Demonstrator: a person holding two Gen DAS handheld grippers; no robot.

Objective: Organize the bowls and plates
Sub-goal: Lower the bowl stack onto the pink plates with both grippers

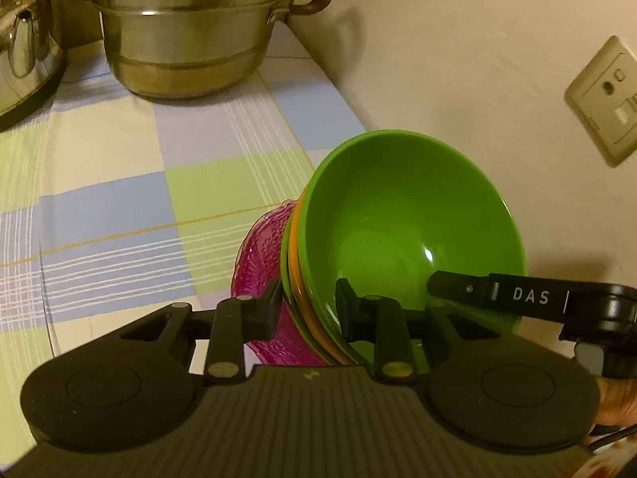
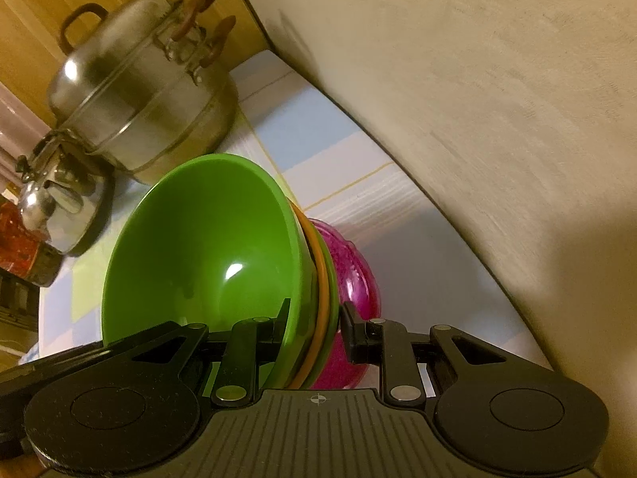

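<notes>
Bowls nested in one stack (image 1: 398, 223), clamped at opposite rims between both pairs of jaws: left gripper (image 1: 306, 304) and right gripper (image 2: 314, 320) each closed narrow across green, orange and pink walls. Held tilted, mouth sideways, above the checked worktop (image 1: 119, 207), wall (image 2: 458, 79) just beyond. Best kept level with even pressure both sides, lowered gently clear of steamer pot (image 1: 187, 40) and kettle (image 2: 59, 199) further out.
</notes>
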